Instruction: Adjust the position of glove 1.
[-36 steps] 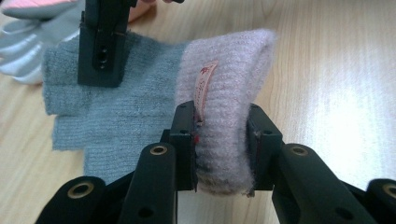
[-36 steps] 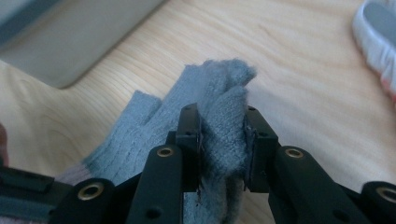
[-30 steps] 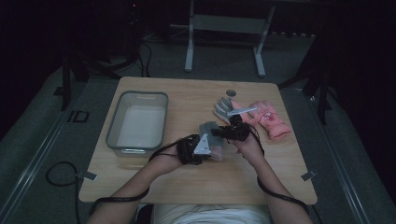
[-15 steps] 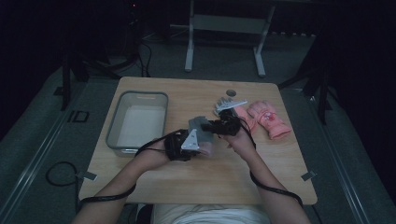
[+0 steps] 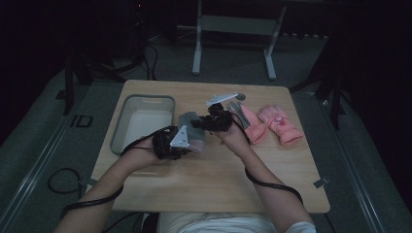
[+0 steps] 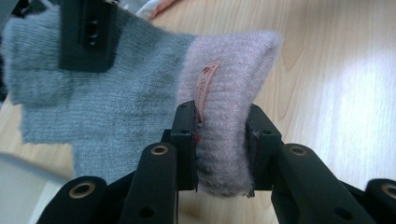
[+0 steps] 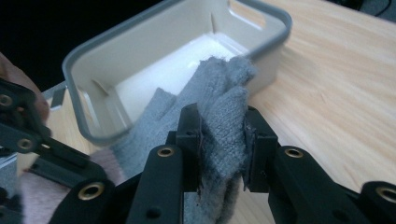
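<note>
Both hands hold the grey glove [image 5: 190,127] above the table [image 5: 218,179]: left gripper [image 6: 219,140] clamps its pink cuff, right gripper [image 7: 223,140], at two o'clock, clamps its fingers.

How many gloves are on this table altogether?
3, maybe more hidden. A grey glove with a pinkish cuff is held up between the left gripper and the right gripper. Two pink gloves lie side by side on the table's right part.
</note>
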Demonstrator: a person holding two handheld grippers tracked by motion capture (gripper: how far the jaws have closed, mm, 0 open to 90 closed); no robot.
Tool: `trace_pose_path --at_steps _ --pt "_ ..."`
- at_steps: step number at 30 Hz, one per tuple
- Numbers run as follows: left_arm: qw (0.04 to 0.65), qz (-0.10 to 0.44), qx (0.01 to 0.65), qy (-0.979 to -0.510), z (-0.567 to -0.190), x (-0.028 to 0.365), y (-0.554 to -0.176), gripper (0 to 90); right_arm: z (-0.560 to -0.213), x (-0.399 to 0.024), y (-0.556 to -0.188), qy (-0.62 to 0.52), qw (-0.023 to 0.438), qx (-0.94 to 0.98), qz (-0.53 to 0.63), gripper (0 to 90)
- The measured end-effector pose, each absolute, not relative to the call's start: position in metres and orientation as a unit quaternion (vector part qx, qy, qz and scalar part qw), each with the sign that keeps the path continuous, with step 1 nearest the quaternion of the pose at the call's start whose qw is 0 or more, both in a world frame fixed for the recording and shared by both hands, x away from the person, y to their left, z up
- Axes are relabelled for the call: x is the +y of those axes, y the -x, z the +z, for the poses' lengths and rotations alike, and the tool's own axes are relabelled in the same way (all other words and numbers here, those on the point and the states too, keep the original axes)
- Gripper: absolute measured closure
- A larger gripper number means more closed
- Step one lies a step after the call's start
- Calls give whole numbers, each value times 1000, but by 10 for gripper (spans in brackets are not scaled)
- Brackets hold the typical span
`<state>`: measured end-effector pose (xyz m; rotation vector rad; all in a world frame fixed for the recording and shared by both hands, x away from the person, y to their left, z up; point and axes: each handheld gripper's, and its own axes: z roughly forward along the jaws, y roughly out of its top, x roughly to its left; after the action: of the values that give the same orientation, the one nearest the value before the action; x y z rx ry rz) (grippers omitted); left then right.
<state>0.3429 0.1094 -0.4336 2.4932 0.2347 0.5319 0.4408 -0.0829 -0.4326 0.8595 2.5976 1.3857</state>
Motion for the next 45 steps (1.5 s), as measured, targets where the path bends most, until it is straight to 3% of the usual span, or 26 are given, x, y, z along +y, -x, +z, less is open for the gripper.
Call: trace_pose_path --at_steps 11,25,45 --pt "265 214 107 -934 -415 150 -352 694 -410 -36 -450 -251 41 849 462 727" --pt "245 223 124 -935 -420 203 -365 693 -413 27 -471 -244 25 849 467 727" --pt "201 149 54 -967 -464 229 -407 689 -475 51 -493 -301 6 853 427 722"
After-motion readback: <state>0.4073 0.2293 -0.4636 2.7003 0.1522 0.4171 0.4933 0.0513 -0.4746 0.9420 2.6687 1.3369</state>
